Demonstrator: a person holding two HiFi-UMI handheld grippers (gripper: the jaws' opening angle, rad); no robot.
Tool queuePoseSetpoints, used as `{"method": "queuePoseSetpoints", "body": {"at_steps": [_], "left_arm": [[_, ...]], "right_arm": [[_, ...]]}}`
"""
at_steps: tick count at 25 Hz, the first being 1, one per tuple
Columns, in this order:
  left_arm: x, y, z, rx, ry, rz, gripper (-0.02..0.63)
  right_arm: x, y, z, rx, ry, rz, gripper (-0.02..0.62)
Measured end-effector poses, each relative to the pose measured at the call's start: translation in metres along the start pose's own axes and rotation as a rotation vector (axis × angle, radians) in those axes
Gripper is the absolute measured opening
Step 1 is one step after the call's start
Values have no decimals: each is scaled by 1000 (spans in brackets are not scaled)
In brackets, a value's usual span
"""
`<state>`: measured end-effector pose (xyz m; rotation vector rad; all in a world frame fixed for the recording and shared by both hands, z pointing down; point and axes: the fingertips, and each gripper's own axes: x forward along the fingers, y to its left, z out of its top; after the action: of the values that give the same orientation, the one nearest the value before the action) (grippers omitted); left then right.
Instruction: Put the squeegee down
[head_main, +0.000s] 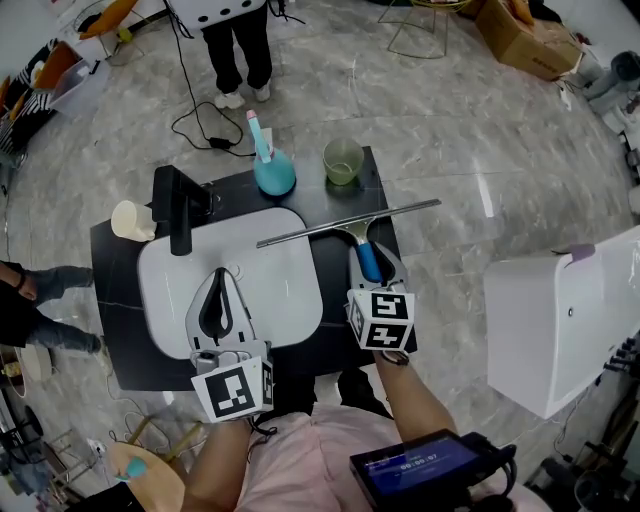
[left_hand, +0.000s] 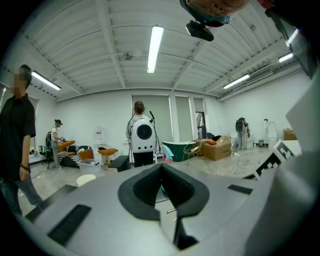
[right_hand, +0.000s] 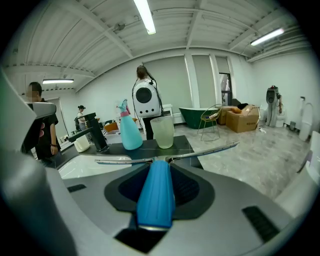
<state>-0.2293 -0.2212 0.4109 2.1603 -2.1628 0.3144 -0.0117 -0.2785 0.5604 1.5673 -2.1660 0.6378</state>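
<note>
The squeegee (head_main: 350, 222) has a long metal blade and a blue handle (right_hand: 156, 192). My right gripper (head_main: 372, 258) is shut on that handle and holds the blade level just above the black counter (head_main: 335, 335), at the right rim of the white sink (head_main: 160, 290). In the right gripper view the blade (right_hand: 200, 152) runs crosswise ahead of the right gripper (right_hand: 157, 167). My left gripper (head_main: 222, 272) hovers over the sink basin, shut, with nothing between its tips. The left gripper view shows the left gripper (left_hand: 161, 167) closed and empty.
A blue spray bottle (head_main: 273, 165) and a pale green cup (head_main: 343, 160) stand at the counter's far edge. A black faucet (head_main: 180, 205) and a cream cup (head_main: 130, 220) are at the far left. A white cabinet (head_main: 560, 320) stands right. A person (head_main: 240, 50) stands beyond the counter.
</note>
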Motion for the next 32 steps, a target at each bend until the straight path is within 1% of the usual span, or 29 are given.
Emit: {"method": "queuePoseSetpoints", "body": {"at_steps": [14, 21, 32], "left_arm": [[7, -1, -6, -9, 17, 0, 9], [9, -2, -10, -10, 22, -7, 9], [7, -2, -12, -12, 19, -10, 9]], "right_arm": [[9, -3, -12, 3, 48, -4, 132], [13, -2, -14, 2, 54, -2, 133], [14, -3, -30, -23, 96, -14, 137]]}}
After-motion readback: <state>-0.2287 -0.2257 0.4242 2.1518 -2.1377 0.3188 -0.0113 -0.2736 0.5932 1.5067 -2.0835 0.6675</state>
